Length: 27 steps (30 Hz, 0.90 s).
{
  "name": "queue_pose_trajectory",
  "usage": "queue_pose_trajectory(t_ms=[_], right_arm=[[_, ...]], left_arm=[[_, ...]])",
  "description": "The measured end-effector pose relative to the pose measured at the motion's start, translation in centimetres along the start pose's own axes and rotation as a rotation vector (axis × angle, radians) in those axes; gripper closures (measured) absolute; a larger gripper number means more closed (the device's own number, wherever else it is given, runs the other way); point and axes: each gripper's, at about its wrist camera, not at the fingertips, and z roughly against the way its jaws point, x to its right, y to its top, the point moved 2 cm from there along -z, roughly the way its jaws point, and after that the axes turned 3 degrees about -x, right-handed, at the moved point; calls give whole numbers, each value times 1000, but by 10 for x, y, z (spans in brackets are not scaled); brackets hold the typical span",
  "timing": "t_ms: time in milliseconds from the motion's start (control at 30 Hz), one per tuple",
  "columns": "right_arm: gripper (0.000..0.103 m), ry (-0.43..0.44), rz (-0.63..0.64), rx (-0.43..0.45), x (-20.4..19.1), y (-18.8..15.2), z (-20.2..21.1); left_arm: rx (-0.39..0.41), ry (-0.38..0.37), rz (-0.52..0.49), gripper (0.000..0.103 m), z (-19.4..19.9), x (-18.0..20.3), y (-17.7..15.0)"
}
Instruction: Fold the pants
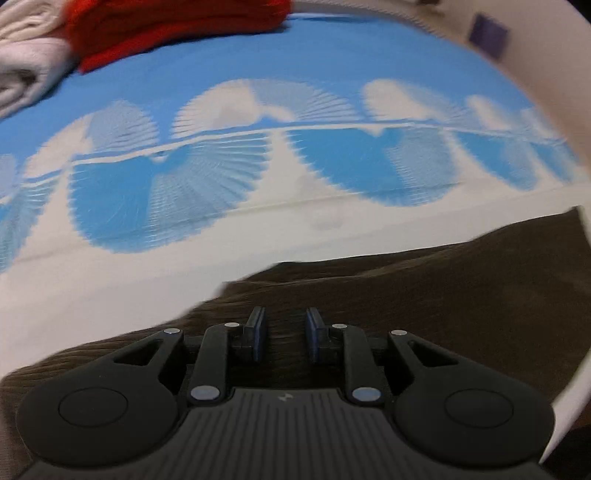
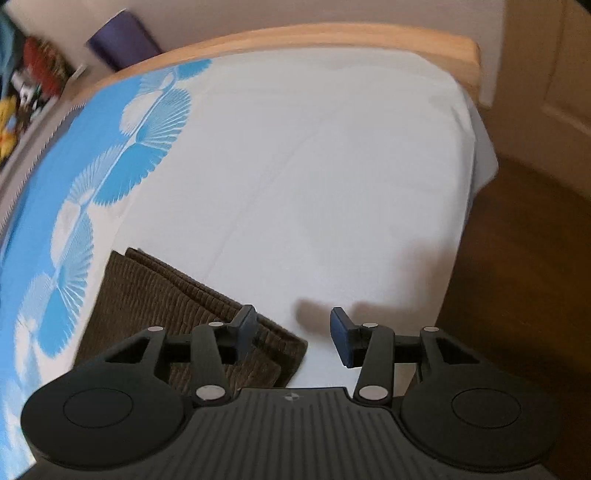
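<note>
Folded brown corduroy pants (image 2: 177, 314) lie at lower left of the right view on the white sheet (image 2: 314, 166). The right gripper (image 2: 291, 336) stands apart and empty over their corner. The left gripper (image 1: 284, 334) hovers narrowly parted above the fabric, clamping nothing.

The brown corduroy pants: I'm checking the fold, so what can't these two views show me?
- Brown corduroy pants: near part hidden under the right gripper body, right wrist view.
- Same pants, left wrist view: right end cut off by the lens rim; left gripper covers the near edge.
- Red folded cloth: cropped by the top edge and blurred.
</note>
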Motion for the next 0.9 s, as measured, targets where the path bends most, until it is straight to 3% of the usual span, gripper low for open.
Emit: queue_pose_trajectory(t_ms=[167, 267, 333, 433, 600, 700, 833, 900], right_arm=[[55, 95, -53, -98, -3, -10, -11], [53, 83, -32, -131, -12, -16, -19], [53, 69, -38, -153, -15, -18, -26], [53, 21, -47, -176, -14, -19, -36], [54, 13, -46, -152, -17, -18, -39], [75, -3, -20, -135, -22, -21, -38], [80, 19, -16, -86, -29, -21, -21], [81, 34, -1, -42, -36, -24, -4]], left_arm=[[-48, 12, -41, 77, -32, 14, 1], [-113, 50, -60, 71, -52, 20, -3], [-104, 63, -81, 66, -51, 27, -2], [-72, 23, -90, 64, -40, 33, -1], [-33, 24, -124, 64, -23, 39, -2], [-9, 43, -128, 64, -7, 34, -4], [-6, 27, -102, 64, 18, 20, -16], [0, 64, -90, 64, 37, 11, -22]])
